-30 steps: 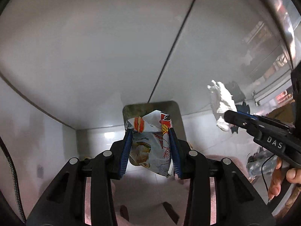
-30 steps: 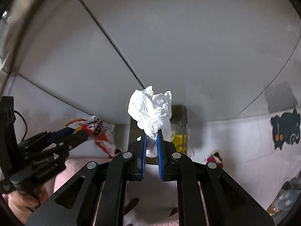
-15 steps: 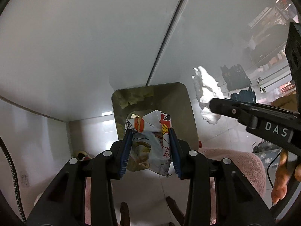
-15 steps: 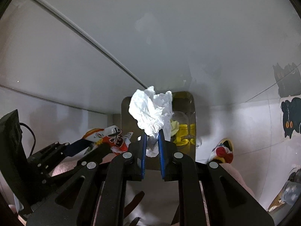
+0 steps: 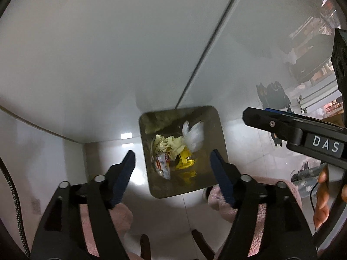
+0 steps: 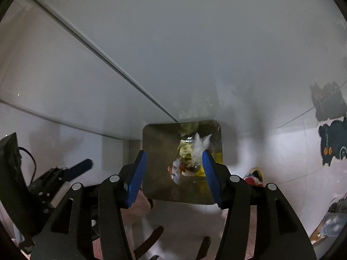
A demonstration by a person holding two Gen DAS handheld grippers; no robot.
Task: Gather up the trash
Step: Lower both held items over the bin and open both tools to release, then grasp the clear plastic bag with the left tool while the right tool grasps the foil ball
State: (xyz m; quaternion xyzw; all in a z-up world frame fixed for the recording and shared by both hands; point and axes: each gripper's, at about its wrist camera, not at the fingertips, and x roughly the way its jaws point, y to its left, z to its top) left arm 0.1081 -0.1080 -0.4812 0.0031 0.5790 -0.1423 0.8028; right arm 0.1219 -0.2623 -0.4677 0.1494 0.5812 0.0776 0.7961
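A square metal trash bin [image 5: 219,130] stands on the floor against a pale wall; it also shows in the right wrist view [image 6: 156,151]. Inside lie a white crumpled tissue [image 5: 194,135], a snack wrapper [image 5: 162,164] and yellow wrappers [image 5: 184,162]. The tissue [image 6: 200,149] and the snack wrapper [image 6: 175,171] show in the right wrist view too. My left gripper [image 5: 172,155] is open and empty above the bin. My right gripper [image 6: 174,155] is open and empty above the bin; its fingers [image 5: 271,122] show at the right of the left wrist view.
Pink fuzzy slippers [image 5: 223,197] stand on the white tiled floor just before the bin. A black cat sticker [image 6: 331,145] is on the wall at the right. A red and yellow object [image 6: 254,176] lies on the floor right of the bin.
Both grippers have opened. The snack wrapper dropped from the left gripper and the tissue from the right gripper into the bin. Both views have tilted down over the bin.
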